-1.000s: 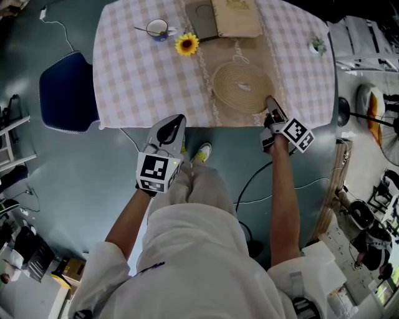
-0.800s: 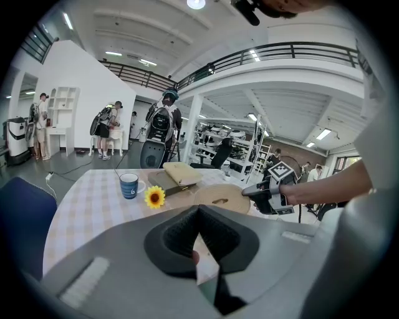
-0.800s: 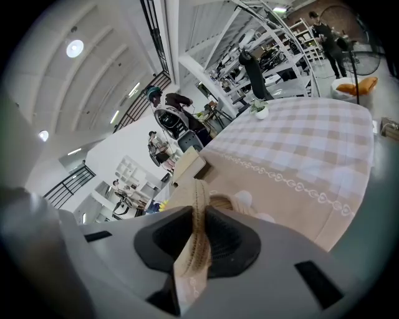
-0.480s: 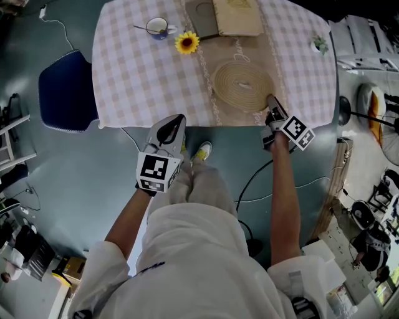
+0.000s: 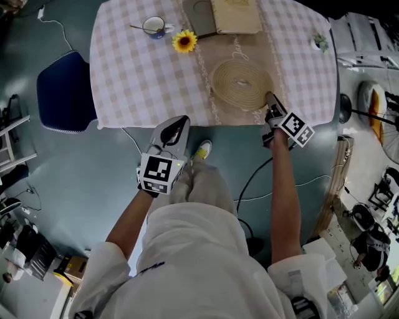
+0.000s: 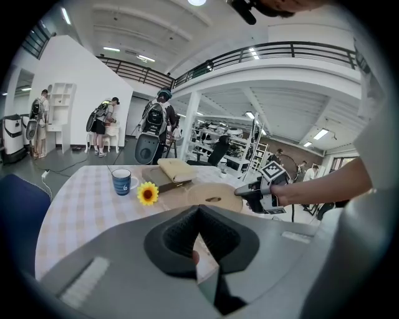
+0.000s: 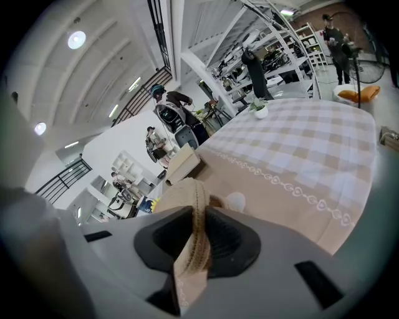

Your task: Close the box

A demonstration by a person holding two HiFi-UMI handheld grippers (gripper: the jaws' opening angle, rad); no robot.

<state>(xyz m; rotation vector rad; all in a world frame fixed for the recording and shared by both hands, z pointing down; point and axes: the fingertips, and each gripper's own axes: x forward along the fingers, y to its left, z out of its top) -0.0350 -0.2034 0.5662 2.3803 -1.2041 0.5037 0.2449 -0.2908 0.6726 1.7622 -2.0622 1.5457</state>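
Note:
The box [image 5: 225, 15] lies at the table's far edge, a beige half beside a dark grey half; it also shows as the box [image 6: 171, 171] and the box [image 7: 185, 165]. A round woven mat [image 5: 240, 84] lies on the beige runner [image 5: 274, 68] nearer me. My right gripper [image 5: 270, 98] is at the mat's near right rim, shut on that rim; the woven edge stands between the jaws of the right gripper [image 7: 198, 212]. My left gripper [image 5: 177, 121] hangs off the table's front edge, its jaws together on nothing, as the left gripper [image 6: 199, 212] shows.
A blue cup [image 5: 153, 26] with a spoon and a sunflower [image 5: 185, 42] sit at the far left of the checked tablecloth [image 5: 137, 75]. A small potted plant [image 5: 319, 43] is far right. A blue chair [image 5: 62, 93] stands left of the table. Cables cross the floor.

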